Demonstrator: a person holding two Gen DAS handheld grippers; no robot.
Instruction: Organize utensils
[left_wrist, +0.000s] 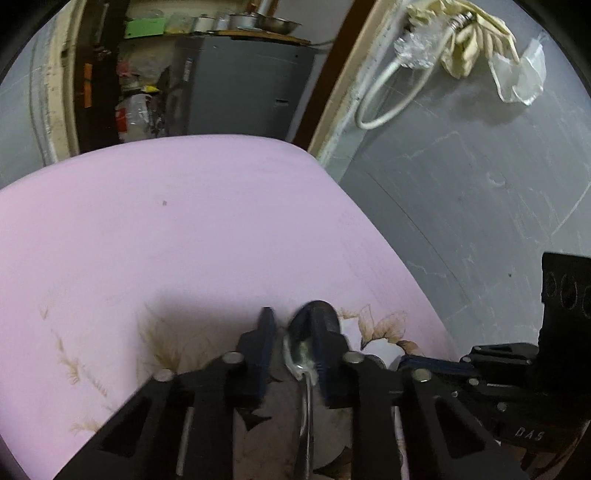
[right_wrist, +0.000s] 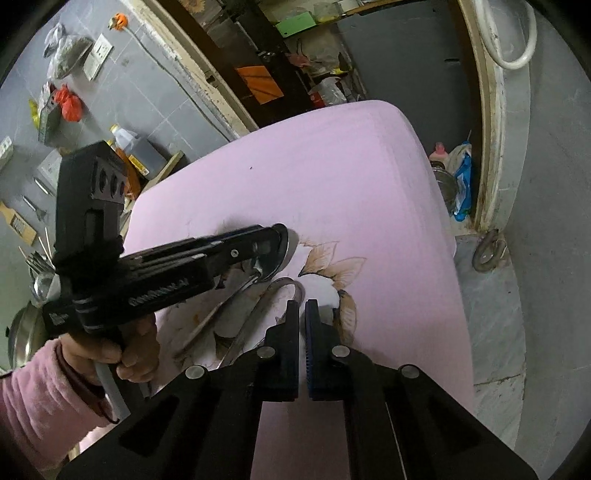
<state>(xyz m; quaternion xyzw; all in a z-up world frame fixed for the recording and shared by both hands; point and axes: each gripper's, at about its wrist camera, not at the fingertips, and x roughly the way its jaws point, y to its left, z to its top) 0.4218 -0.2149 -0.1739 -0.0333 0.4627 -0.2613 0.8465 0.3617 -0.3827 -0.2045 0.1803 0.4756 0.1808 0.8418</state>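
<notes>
Pink cloth (left_wrist: 184, 229) with a brown leaf print covered the table, and grey walls, a doorway and cluttered shelves stood behind it. On the cloth lay a spoon (left_wrist: 301, 354), its bowl between the 2 blue-padded fingers of the left gripper (left_wrist: 291, 332) and its handle running back under that gripper. The jaws stood nearly closed on the bowl, the pads against its sides. In the right wrist view the same gripper, held by a hand (right_wrist: 125, 354) in a pink sleeve (right_wrist: 40, 398), pinched the spoon's bowl at its tip. A second metal utensil (right_wrist: 266, 306) lay just beside the spoon, left of the right gripper (right_wrist: 302, 314), whose jaws were almost together and held nothing.
</notes>
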